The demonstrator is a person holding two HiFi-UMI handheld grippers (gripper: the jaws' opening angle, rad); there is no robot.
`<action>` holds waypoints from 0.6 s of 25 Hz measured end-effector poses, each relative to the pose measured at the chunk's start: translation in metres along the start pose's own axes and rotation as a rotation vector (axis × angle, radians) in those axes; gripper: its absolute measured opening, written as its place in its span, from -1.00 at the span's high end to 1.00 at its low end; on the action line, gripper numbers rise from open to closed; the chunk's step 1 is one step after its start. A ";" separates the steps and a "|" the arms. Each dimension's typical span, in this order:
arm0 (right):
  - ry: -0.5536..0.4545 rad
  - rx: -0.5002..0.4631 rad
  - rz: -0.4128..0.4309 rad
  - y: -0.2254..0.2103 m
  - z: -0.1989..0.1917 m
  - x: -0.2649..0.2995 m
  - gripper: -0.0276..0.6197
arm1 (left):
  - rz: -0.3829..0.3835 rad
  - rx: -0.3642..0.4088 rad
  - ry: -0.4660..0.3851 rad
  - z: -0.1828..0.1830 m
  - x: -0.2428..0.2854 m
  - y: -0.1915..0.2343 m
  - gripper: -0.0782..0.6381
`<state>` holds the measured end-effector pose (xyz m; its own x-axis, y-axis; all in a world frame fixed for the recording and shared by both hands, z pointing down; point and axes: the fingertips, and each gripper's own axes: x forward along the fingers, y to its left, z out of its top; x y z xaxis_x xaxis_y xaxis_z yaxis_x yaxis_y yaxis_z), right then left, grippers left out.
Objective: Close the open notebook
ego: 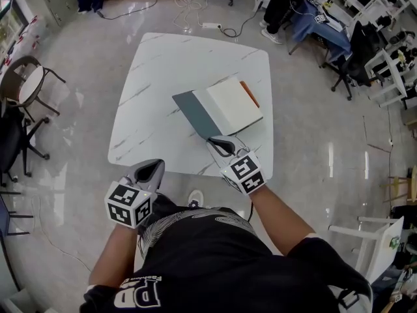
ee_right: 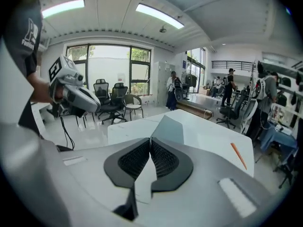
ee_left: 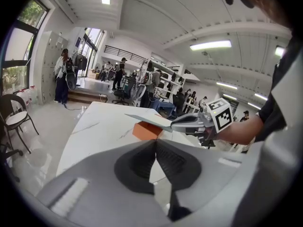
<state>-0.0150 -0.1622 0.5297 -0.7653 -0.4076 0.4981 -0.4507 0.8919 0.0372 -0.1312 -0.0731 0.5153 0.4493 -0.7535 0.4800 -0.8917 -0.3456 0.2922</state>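
Note:
An open notebook [ego: 228, 103] lies on the white marble table [ego: 163, 77], white pages up, with an orange cover edge [ego: 249, 94] on its right. Its grey-blue left cover [ego: 195, 113] is raised off the table. My right gripper [ego: 218, 141] is shut on that cover's near corner. In the right gripper view the grey cover [ee_right: 169, 128] runs up from between the shut pads of the right gripper [ee_right: 150, 140]. My left gripper [ego: 151, 168] hangs off the table's front edge, shut on nothing. From the left gripper view the lifted cover [ee_left: 144, 118] stands above the orange base [ee_left: 147, 130].
Chairs [ego: 26, 83] stand on the floor to the left. A power strip and cables [ego: 212, 25] lie beyond the table's far edge. Office chairs and clothing [ego: 326, 31] crowd the far right. A white frame [ego: 368, 237] stands at my right.

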 end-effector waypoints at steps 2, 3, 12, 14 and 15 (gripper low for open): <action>-0.024 0.065 0.004 -0.004 0.002 -0.002 0.88 | -0.004 0.004 -0.001 0.001 0.002 -0.001 0.62; -0.037 0.100 0.006 -0.006 0.003 -0.004 0.88 | -0.008 0.006 -0.001 0.002 0.003 -0.002 0.62; -0.166 0.316 0.017 -0.034 0.020 -0.024 0.90 | -0.034 0.019 0.004 0.010 0.015 -0.012 0.62; -0.190 0.339 0.012 -0.041 0.025 -0.030 0.90 | -0.036 0.021 0.006 0.013 0.016 -0.013 0.62; -0.198 0.343 0.008 -0.045 0.027 -0.032 0.90 | -0.037 0.023 0.006 0.015 0.017 -0.014 0.62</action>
<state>0.0174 -0.1945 0.4884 -0.8282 -0.4605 0.3193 -0.5460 0.7917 -0.2742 -0.1121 -0.0896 0.5072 0.4820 -0.7367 0.4743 -0.8756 -0.3858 0.2906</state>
